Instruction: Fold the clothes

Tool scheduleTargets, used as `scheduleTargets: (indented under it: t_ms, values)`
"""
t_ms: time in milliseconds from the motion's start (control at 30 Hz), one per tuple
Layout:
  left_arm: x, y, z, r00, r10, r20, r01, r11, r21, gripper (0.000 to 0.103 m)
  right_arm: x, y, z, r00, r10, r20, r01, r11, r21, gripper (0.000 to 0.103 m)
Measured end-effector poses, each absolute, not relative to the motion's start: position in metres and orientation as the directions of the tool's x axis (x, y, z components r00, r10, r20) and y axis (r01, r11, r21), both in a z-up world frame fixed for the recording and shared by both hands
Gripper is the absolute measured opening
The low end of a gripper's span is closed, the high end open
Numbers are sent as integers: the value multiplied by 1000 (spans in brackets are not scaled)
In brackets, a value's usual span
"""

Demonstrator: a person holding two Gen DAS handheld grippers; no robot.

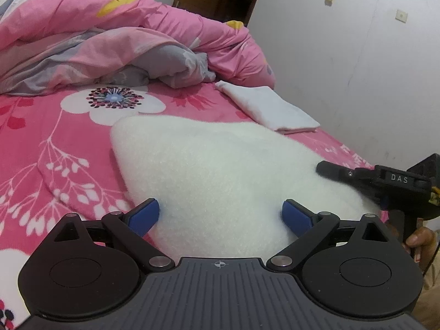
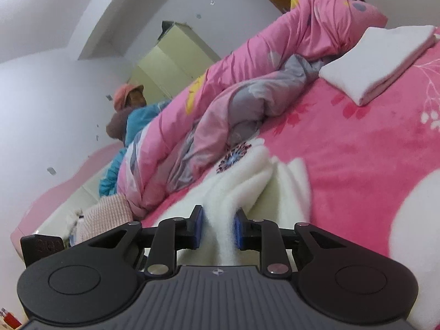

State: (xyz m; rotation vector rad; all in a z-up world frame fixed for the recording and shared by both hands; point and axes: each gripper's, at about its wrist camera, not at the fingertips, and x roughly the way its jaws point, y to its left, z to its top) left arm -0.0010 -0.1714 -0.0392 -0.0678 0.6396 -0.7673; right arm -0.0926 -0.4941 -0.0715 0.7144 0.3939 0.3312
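Fluffy white garment mid-fold on your pink bed

Biggest thing is the bed (image 1: pixel 41 148) in its flowery pink sheet, with the pink and grey quilt (image 1: pixel 115 38) bunched along the far side. The fleecy white garment (image 1: pixel 214 170) lies in front of you, a folded white cloth (image 1: pixel 271 110) near it by the wall. Your right gripper (image 2: pixel 218 227) is pinching a bunched ridge of that fleece between its blue pads. Your left gripper (image 1: pixel 221 214) is spread wide over the garment's near edge, gripping nothing.
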Motion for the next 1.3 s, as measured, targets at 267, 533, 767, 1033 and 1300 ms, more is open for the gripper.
scheduleTargets:
  t_ms: [267, 533, 767, 1033, 1300]
  values:
    - [-7, -184, -35, 563, -635, -529, 636, 741, -214, 97, -90, -509, -90, 863, 445, -241, -127, 651, 748, 24]
    - [-8, -191, -36, 580, -615, -534, 631, 754, -182, 98, -92, -508, -88, 871, 435, -229, -134, 658, 741, 24]
    - [-13, -199, -35, 597, -601, -532, 637, 758, -142, 98, -95, -512, -87, 883, 420, -208, -139, 659, 739, 23]
    - [-17, -206, -40, 617, -581, -530, 639, 764, -93, 101, -88, -519, -98, 863, 429, -266, -79, 636, 768, 25]
    - [-15, -205, -43, 620, -584, -524, 637, 765, -100, 102, -128, -521, -70, 926, 200, -321, 49, 779, 626, 43]
